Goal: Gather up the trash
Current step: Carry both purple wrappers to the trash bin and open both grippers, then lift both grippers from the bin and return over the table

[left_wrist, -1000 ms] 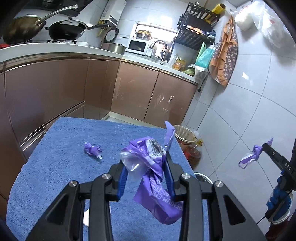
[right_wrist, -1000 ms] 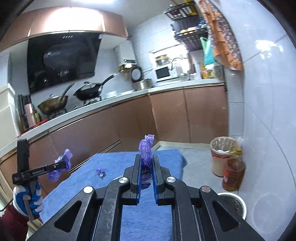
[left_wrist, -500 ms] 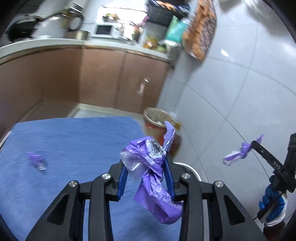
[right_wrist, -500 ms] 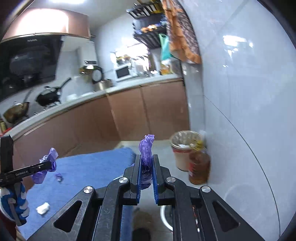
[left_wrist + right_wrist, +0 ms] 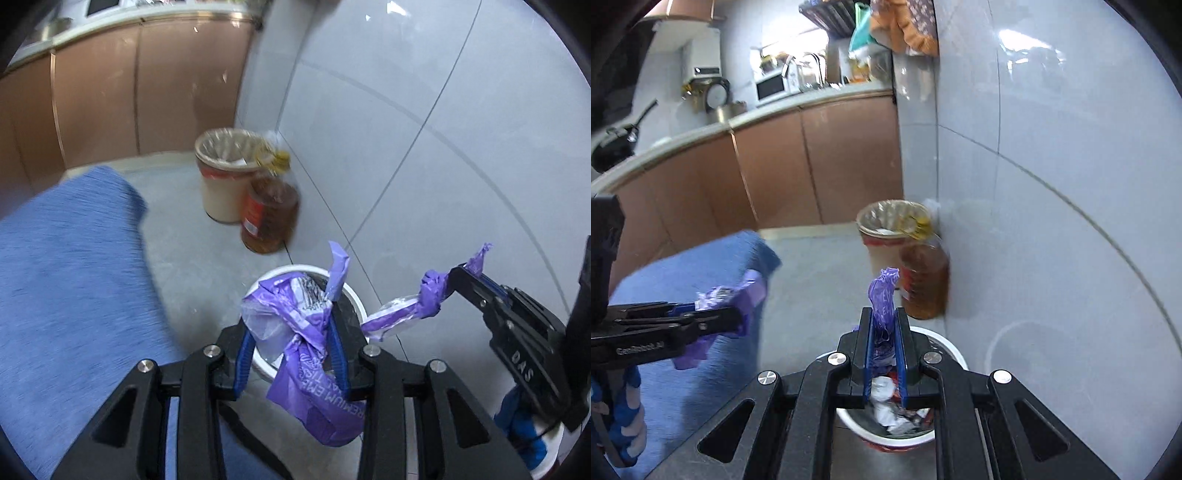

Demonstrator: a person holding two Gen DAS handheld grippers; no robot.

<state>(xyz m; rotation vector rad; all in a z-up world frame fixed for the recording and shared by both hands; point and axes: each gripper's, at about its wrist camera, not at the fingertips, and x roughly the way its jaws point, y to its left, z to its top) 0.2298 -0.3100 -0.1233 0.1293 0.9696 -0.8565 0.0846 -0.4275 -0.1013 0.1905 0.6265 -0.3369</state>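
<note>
Item 1, nearest: my left gripper (image 5: 295, 354), clenched on a crumpled purple wrapper (image 5: 310, 354) with a clear plastic scrap, held above the white bin (image 5: 360, 299) so a release should drop it in.

Item 2: my right gripper (image 5: 884, 354), pinched tight on a thin purple wrapper strip (image 5: 882, 295), poised over the same bin (image 5: 955, 352), which already holds white and dark scraps.

Item 3: blue-covered table (image 5: 66, 288), left of the bin; I judge it the pick-up surface.

Item 4, farther: amber oil bottle (image 5: 269, 214) against the tiled wall, just beside a lined beige wastebasket (image 5: 221, 173).

Item 5, farthest: brown kitchen cabinets (image 5: 812, 162).
</note>
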